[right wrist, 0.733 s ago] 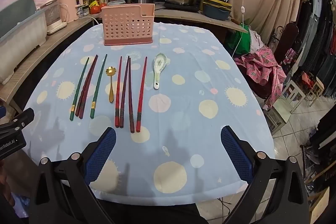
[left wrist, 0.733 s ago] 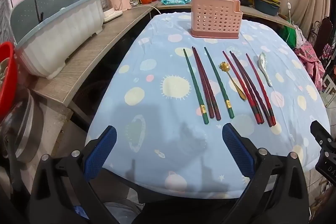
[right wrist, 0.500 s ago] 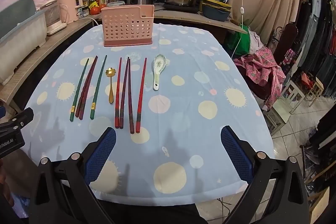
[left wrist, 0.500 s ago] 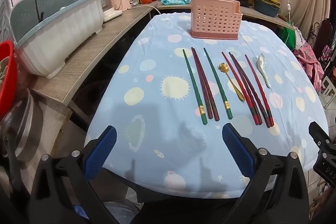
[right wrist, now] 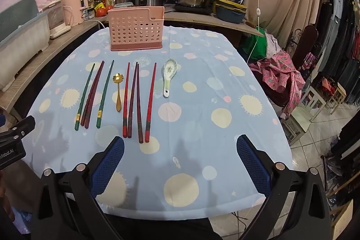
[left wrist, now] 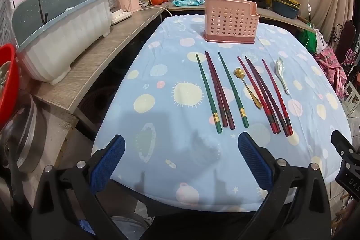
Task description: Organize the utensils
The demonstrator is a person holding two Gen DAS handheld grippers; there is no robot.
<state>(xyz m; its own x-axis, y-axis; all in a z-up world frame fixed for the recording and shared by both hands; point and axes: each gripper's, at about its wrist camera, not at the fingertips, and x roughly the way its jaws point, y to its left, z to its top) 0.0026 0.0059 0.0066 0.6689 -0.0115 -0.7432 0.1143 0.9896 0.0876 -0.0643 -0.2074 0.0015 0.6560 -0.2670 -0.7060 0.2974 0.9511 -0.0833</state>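
utensils lie in a row on the pale blue tablecloth with yellow suns and pastel spots (right wrist: 202,127), all ahead of both grippers and none between any jaws. the left gripper (left wrist: 181,163) has its blue-padded jaws spread wide with nothing held; only cloth shows in the gap. the right gripper (right wrist: 180,163) stands the same way, jaws fully apart and empty over the near part of the cloth.

ahead of the left jaws, slightly toward their right finger, lie two dark green chopsticks with gold bands (left wrist: 208,92), with a pair of dark maroon chopsticks (left wrist: 219,91) lying together between them. just beyond the right finger's line comes a small gold spoon with a flower-shaped bowl (left wrist: 247,87), then four red and dark purple chopsticks (left wrist: 265,96) close together, their thick ends nearest the jaws. farthest right is a white ceramic soup spoon with a floral print (left wrist: 282,74), apart from the chopsticks.

from the right gripper, the same row sits ahead and toward its left finger; the red chopsticks end just beyond that finger's tip.

past the whole row, at the far end of the cloth, stands a pink perforated plastic utensil holder (right wrist: 136,32), upright, with nothing visible inside it.
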